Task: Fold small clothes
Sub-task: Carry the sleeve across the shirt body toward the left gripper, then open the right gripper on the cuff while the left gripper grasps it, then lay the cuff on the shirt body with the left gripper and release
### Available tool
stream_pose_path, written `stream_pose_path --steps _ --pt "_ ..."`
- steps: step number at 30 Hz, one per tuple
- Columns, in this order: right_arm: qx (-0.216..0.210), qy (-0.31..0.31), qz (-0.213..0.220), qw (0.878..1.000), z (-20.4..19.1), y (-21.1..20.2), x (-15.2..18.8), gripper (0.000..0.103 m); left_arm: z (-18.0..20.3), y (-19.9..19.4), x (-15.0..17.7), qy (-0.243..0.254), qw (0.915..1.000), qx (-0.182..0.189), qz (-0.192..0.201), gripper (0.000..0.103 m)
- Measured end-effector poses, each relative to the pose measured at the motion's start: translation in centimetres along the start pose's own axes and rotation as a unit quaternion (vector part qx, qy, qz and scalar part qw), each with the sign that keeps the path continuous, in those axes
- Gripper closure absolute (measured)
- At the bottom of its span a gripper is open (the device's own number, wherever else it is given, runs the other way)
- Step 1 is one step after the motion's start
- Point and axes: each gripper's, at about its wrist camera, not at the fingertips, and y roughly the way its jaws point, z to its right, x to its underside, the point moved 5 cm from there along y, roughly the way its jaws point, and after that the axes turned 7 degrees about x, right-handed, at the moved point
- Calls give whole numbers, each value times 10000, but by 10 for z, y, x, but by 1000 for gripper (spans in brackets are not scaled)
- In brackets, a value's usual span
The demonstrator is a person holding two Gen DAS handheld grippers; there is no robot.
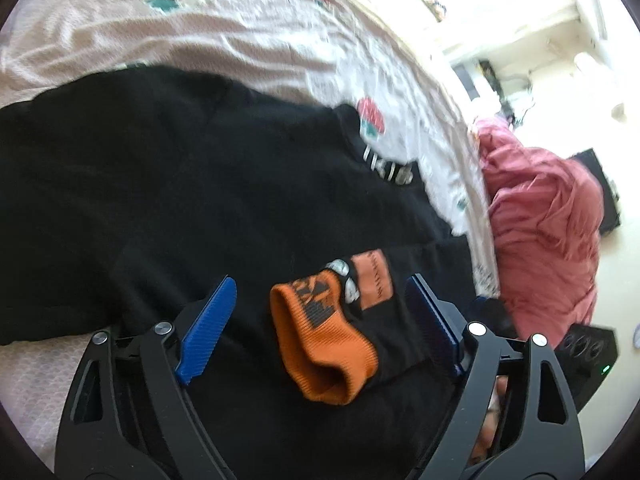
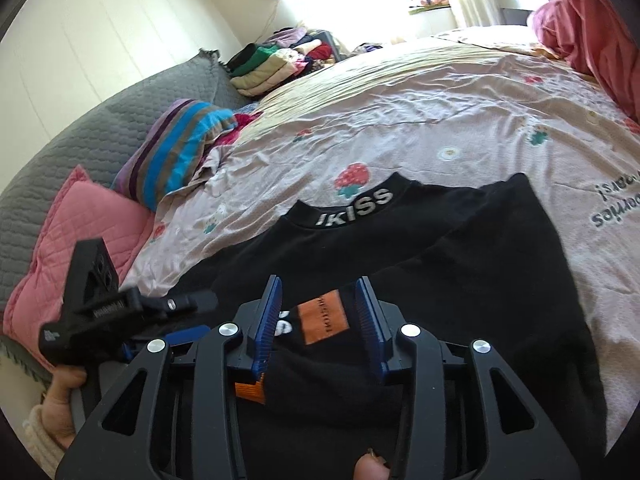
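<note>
A black top [image 1: 160, 180] [image 2: 460, 260] lies spread on the bed, its collar lettered in white [image 2: 356, 204] [image 1: 388, 168]. One sleeve is folded across the body and ends in an orange ribbed cuff [image 1: 320, 344] beside an orange patch [image 1: 372, 280] [image 2: 324, 316]. My left gripper [image 1: 322, 280] stands wide open, its blue fingers on either side of the cuff and clear of it. My right gripper [image 2: 318, 280] is partly open just above the sleeve. The patch shows in the gap between its pads, which do not press on the cloth.
The bed has a pink strawberry-print sheet [image 2: 400, 120]. A red-pink quilt [image 1: 540, 220] is heaped at the far side. A striped pillow [image 2: 180, 148], a pink cushion [image 2: 80, 232], a grey quilted cover [image 2: 100, 128] and a stack of folded clothes [image 2: 272, 64] lie along the left.
</note>
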Motion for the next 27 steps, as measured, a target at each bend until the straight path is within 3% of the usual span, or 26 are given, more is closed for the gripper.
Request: stream_pose_path --steps 6,8,12,13,14,15,21,27 --pt "121 206 23 9997 22 -9 0 65 0 14 9 231 9993 -265 -123 37" --pt "150 268 19 9995 29 -11 1 65 3 17 12 302 9991 -263 -101 50" --pt "200 377 51 9991 40 -17 3 65 9 29 19 538 9975 -424 -184 56" --pt "211 399 62 9990 43 -19 3 65 10 30 20 632 9965 -519 -142 69" --pt "223 421 71 9988 45 -20 3 65 11 31 20 687 9964 -490 -116 93" --pt "246 448 82 9987 49 -23 3 65 11 31 19 647 9971 -397 -108 100" --pt "473 463 128 9977 66 -32 3 65 24 9 7 652 9976 17 228 101" --pt "719 474 143 9962 78 -34 4 65 41 -21 -4 1021 9925 -93 664 102"
